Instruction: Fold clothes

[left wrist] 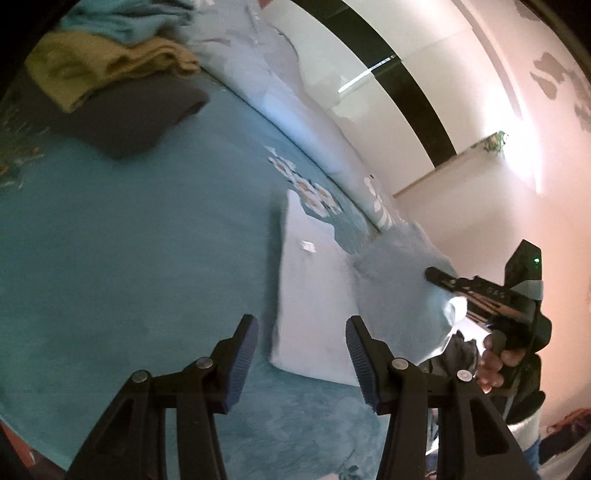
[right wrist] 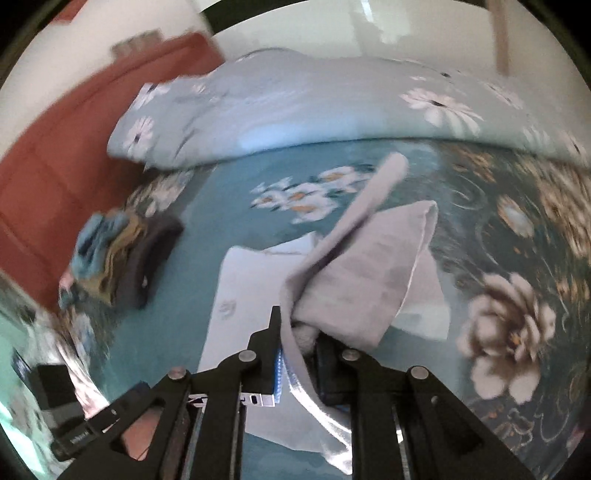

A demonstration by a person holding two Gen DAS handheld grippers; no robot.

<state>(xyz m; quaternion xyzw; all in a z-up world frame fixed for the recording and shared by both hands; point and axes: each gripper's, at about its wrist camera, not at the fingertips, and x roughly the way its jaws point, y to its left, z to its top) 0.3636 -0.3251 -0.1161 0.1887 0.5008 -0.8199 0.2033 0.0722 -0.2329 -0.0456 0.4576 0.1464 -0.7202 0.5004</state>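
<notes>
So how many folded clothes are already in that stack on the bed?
3 that I can see: a dark grey one at the bottom, an olive-yellow one in the middle, and a light blue one on top. Blur could hide more.

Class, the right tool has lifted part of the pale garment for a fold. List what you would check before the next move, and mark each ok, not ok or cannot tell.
1. Right tool shut on the pale garment: ok.
2. Left tool open and holding nothing: ok.
3. Rest of the garment lies flat on the teal bedspread: ok for the part in view.
4. Lifted part free of twists: not ok, it hangs bunched.
5. Stack of folded clothes apart from the garment: ok.
6. Landing edge lined up: cannot tell, blurred.
</notes>
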